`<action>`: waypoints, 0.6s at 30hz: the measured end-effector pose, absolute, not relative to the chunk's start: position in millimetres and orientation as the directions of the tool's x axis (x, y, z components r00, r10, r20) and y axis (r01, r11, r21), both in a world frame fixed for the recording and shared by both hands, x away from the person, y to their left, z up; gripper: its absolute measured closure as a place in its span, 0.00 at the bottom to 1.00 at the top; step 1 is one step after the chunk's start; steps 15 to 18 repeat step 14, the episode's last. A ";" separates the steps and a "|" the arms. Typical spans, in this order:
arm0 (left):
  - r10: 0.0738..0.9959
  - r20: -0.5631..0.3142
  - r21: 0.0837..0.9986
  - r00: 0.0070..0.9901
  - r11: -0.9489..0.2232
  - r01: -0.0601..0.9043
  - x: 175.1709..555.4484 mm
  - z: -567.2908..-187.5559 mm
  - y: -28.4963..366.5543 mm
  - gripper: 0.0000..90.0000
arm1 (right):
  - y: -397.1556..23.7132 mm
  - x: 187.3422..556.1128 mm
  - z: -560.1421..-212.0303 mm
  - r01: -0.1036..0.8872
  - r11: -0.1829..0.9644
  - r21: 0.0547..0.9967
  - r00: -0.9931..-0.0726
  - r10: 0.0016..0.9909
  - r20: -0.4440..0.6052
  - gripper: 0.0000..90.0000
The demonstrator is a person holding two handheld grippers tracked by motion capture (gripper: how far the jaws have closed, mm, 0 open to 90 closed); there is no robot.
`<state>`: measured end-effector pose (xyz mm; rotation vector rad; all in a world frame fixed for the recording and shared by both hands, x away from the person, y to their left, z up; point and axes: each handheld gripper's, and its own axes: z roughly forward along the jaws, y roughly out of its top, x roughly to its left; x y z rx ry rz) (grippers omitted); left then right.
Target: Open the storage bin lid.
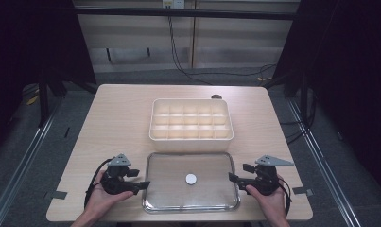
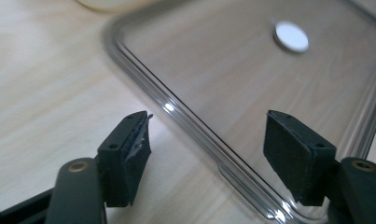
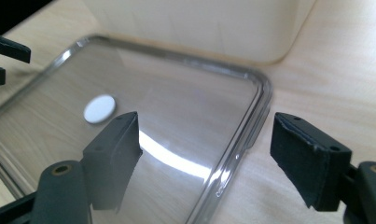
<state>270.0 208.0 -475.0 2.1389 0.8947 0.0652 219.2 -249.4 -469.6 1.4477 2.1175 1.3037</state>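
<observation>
At nine o'clock of the clear lid [image 1: 191,198], the left gripper [image 1: 142,179] straddles the lid's edge, jaws spread, pads off it. The lid lies flat on the table [image 1: 117,118], a white disc [image 1: 191,178] at its centre, the cream compartment box [image 1: 192,119] at twelve o'clock. At three o'clock the right gripper [image 1: 235,171] stands spread too. Both gripper views show rim between unpressed pads; the high view shows the box's grid.

Light wooden table [image 1: 117,118] on grey floor [image 1: 131,75], dark curtains [image 1: 349,71] beside.

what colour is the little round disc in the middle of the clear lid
White. The disc sits at the centre of the transparent lid; the left gripper view shows it best.
</observation>
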 end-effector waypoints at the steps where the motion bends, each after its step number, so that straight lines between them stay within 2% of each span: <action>1: 0.621 -0.235 0.707 0.747 -0.418 0.570 267.9 -472.5 210.5 0.34 | -250.7 216.7 -467.4 0.600 0.089 0.795 -0.472 0.842 0.261 0.25; 5: 0.641 -0.216 0.737 0.736 -0.387 0.554 264.8 -466.8 220.3 0.31 | -256.7 206.4 -461.8 0.582 0.074 0.810 -0.465 0.847 0.257 0.25; 11: 0.652 -0.159 0.761 0.741 -0.397 0.513 256.0 -462.1 240.4 0.33 | -271.1 189.3 -458.6 0.565 0.043 0.824 -0.456 0.849 0.268 0.22; 14: 0.691 -0.178 0.783 0.700 -0.332 0.526 256.4 -460.8 245.3 0.33 | -279.5 183.2 -457.6 0.543 0.025 0.839 -0.443 0.857 0.261 0.21; 18: 0.691 -0.178 0.783 0.700 -0.332 0.526 256.4 -460.8 245.3 0.33 | -279.5 183.2 -457.6 0.543 0.025 0.839 -0.443 0.857 0.261 0.21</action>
